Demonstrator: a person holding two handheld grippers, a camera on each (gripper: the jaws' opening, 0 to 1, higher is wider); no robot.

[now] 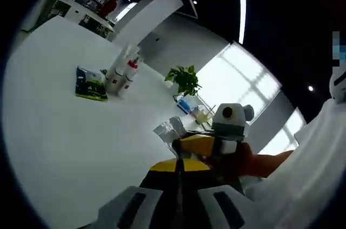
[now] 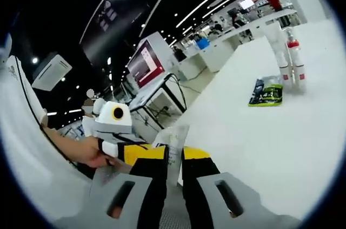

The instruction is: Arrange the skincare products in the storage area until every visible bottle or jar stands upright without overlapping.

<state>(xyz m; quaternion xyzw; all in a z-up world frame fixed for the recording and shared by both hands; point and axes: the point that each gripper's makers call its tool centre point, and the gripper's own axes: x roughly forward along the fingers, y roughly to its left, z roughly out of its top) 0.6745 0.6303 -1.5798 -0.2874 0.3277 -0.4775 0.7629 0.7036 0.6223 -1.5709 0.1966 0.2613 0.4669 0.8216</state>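
Bench count: two white bottles (image 1: 120, 76) with red caps, upright at the far edge; one green-and-black sachet (image 1: 90, 83) lying beside them; one clear packet (image 2: 174, 150).

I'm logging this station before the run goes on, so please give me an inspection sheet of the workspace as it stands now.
Surface: white table, mostly bare.
Job's things: white bottles with red caps or bands stand upright in a close cluster at the far side; whether they touch cannot be told. A clear silvery packet sits between the right gripper's jaws.
Clutter: green and dark pouch lying flat beside the bottles.
Grippers: left gripper jaws close together; right gripper shut on the packet.
Cables: nothing seen.
Surroundings: potted plant, bright windows, ceiling light strips, other desks.
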